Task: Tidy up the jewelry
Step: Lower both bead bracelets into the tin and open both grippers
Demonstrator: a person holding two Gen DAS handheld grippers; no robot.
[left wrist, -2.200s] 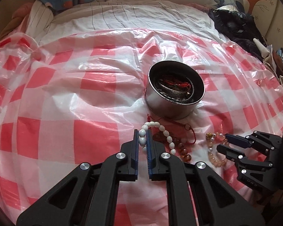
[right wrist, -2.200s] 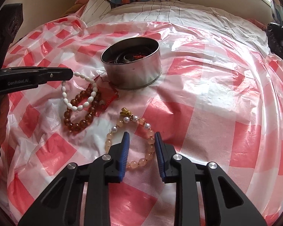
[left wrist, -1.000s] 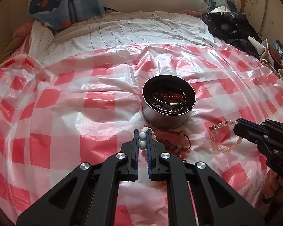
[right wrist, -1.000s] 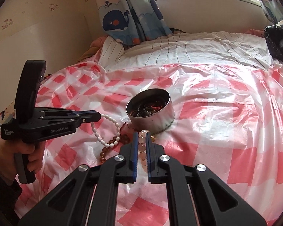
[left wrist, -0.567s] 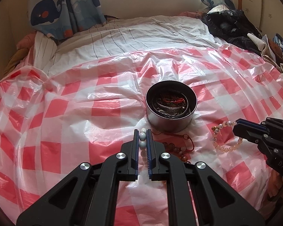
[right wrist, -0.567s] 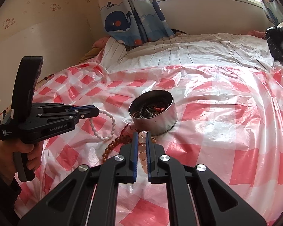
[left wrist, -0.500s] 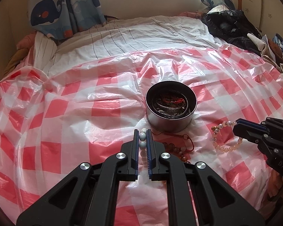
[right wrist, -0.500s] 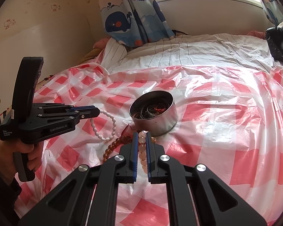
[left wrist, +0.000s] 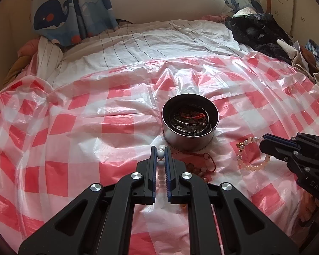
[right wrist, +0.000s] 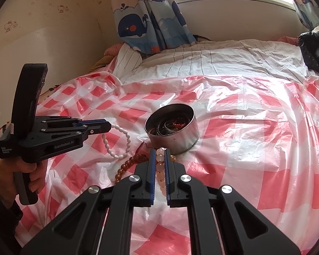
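A round metal tin (left wrist: 190, 125) (right wrist: 172, 128) holding several bracelets sits on the red-and-white checked plastic sheet (left wrist: 74, 140). My left gripper (left wrist: 160, 155) (right wrist: 108, 126) is shut on a white bead bracelet (left wrist: 160, 161) (right wrist: 121, 142), which dangles in a loop above the sheet, left of the tin. My right gripper (right wrist: 160, 157) (left wrist: 262, 138) is shut on a pale pink bead bracelet (right wrist: 161, 170) (left wrist: 247, 155), lifted near the tin's right side. A brown bead bracelet (right wrist: 129, 163) (left wrist: 198, 166) with a red cord lies on the sheet in front of the tin.
The sheet covers a bed with a striped white cover (left wrist: 159, 40). Whale-print curtains (right wrist: 146, 14) hang at the back by the wall. Dark clothes (left wrist: 257, 29) are heaped at the far right. A hand (right wrist: 14, 174) grips the left gripper's handle.
Both grippers lifted their bracelets off the sheet, the right after closing on the pink one. In the last second the views shifted only slightly and the grips stayed the same.
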